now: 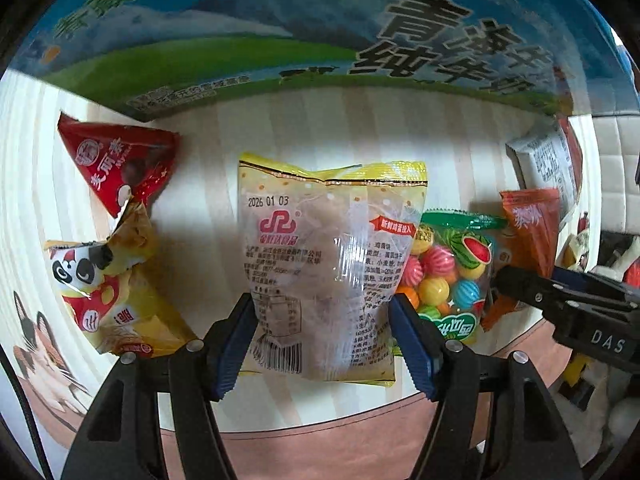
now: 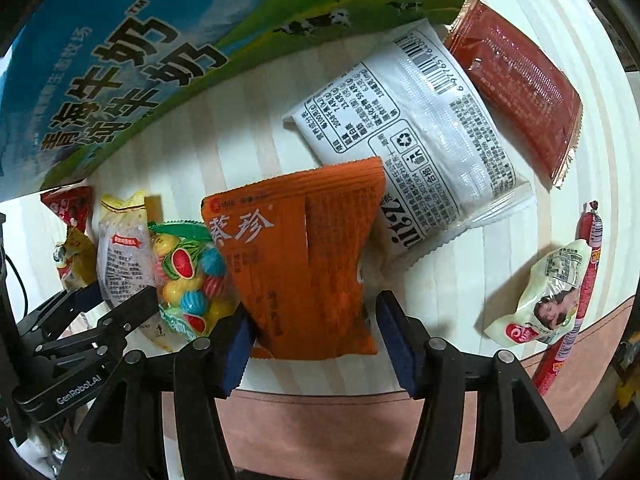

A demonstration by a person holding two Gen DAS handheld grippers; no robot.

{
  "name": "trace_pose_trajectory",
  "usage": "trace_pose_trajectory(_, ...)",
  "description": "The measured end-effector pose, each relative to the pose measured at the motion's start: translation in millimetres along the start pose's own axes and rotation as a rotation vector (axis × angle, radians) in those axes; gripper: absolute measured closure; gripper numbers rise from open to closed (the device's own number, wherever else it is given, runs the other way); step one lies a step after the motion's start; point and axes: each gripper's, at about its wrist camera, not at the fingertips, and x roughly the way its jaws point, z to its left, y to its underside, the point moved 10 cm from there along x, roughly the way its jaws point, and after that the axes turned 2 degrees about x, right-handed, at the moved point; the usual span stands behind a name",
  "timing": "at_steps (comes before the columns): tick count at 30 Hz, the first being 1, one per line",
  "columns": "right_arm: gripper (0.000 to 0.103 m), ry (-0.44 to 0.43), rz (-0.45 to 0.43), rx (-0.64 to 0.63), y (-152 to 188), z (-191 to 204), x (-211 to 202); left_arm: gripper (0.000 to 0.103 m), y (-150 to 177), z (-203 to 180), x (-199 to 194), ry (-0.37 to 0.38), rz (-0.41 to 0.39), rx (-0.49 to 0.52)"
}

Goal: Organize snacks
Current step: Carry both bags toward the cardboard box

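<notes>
Snacks lie in a row on a pale wood-striped table (image 1: 200, 140), in front of a blue-and-green milk carton box (image 1: 240, 40) at 12 o'clock. Left gripper (image 1: 324, 344) pinches the yellow-edged clear pastry packet (image 1: 320, 260); both blue pads press its lower sides. At its 9 o'clock: red triangular packet (image 1: 116, 164) and yellow panda packet (image 1: 116, 292), touching each other. At its 3 o'clock: bag of coloured candy balls (image 1: 448, 276), partly under the packet's edge.

Right gripper (image 2: 312, 340) straddles the orange packet (image 2: 300, 260). Its left pad touches the packet; the right pad stands just clear, so the jaws are spread. At 1 o'clock of the orange packet: white packet (image 2: 420, 140), then dark red packet (image 2: 516, 84). At 3 o'clock: pale green packet (image 2: 544, 300) beside a red sausage stick (image 2: 576, 300).
</notes>
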Motion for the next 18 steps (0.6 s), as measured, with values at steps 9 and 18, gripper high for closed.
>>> trace_pose_trajectory(9,0.055,0.025,0.022,-0.029,37,4,0,0.056,25,24,-18,-0.029,-0.035,-0.107)
trace_pose_trajectory(18,0.056,0.090,0.068,-0.090,81,-12,6,0.053,102,36,3,-0.096,0.008,-0.138)
